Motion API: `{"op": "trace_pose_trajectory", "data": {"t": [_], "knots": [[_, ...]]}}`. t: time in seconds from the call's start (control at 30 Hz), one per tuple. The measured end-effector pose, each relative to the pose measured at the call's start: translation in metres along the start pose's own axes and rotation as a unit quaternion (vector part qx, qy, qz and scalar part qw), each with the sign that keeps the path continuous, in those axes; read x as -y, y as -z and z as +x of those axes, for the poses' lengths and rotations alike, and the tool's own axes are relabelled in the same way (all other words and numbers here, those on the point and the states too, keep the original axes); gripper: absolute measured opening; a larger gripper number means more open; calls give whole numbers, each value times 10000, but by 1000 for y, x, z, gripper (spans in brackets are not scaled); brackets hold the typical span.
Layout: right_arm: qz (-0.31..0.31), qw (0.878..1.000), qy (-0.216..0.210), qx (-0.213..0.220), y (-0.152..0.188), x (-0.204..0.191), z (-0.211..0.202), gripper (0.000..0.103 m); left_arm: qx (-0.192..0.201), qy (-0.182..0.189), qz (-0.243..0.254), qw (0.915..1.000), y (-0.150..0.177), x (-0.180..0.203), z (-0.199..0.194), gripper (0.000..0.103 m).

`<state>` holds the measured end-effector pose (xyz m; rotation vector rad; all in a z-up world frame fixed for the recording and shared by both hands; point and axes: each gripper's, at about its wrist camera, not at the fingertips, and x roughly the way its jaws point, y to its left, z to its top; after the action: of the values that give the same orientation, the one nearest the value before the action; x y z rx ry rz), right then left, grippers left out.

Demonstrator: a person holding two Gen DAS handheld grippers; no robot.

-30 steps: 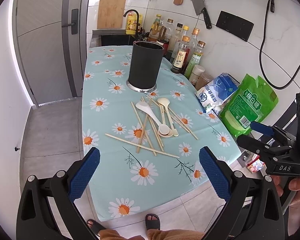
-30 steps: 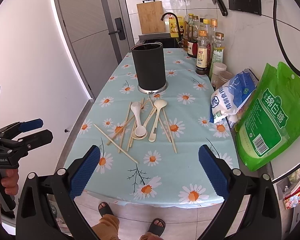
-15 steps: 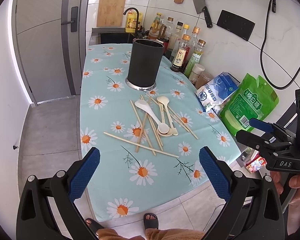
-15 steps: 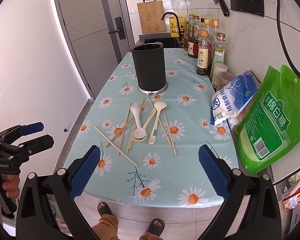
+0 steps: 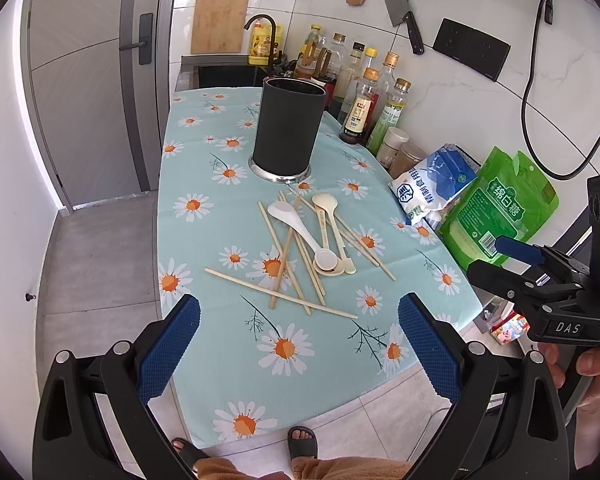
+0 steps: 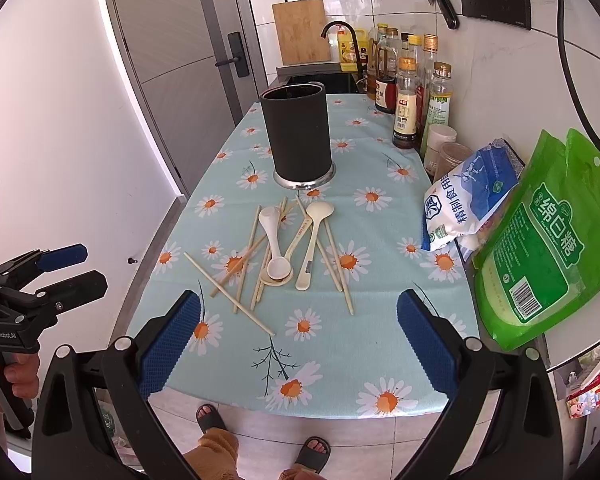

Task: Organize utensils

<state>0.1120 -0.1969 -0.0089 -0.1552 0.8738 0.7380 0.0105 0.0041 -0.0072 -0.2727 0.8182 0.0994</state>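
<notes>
Chopsticks (image 5: 280, 294), thin pale wooden sticks, lie crossed in a loose heap at mid-worktop, with a glossy white spoon (image 5: 300, 230) and 2 cream spoons (image 5: 326, 216) on top; how many sticks there are is hard to make out. Just behind the heap stands a matte black cylindrical holder (image 5: 288, 128) on a shiny metal base, its inside hidden. The worktop (image 5: 204, 240) wears a smooth pale-blue cloth printed with daisies. Left gripper (image 5: 298, 344) hovers over the near edge, its ribbed blue jaws spread wide and holding nothing. Right gripper (image 6: 296, 340) hangs likewise, jaws wide apart and empty. Along the right wall stand glass bottles (image 6: 406, 108), a crinkled blue-white bag (image 6: 466, 200) and a green pouch (image 6: 548, 240). Grey door (image 6: 188, 52) and white tiled wall enclose the kitchen.
</notes>
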Motion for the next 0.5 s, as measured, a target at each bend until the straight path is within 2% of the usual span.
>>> {"op": "trace_pose_trajectory", "data": {"t": [0.5], "knots": [[27,9999,-76,-93,0,2,8,98,-34,-16,-6,10000,-2,1,4,97]]}}
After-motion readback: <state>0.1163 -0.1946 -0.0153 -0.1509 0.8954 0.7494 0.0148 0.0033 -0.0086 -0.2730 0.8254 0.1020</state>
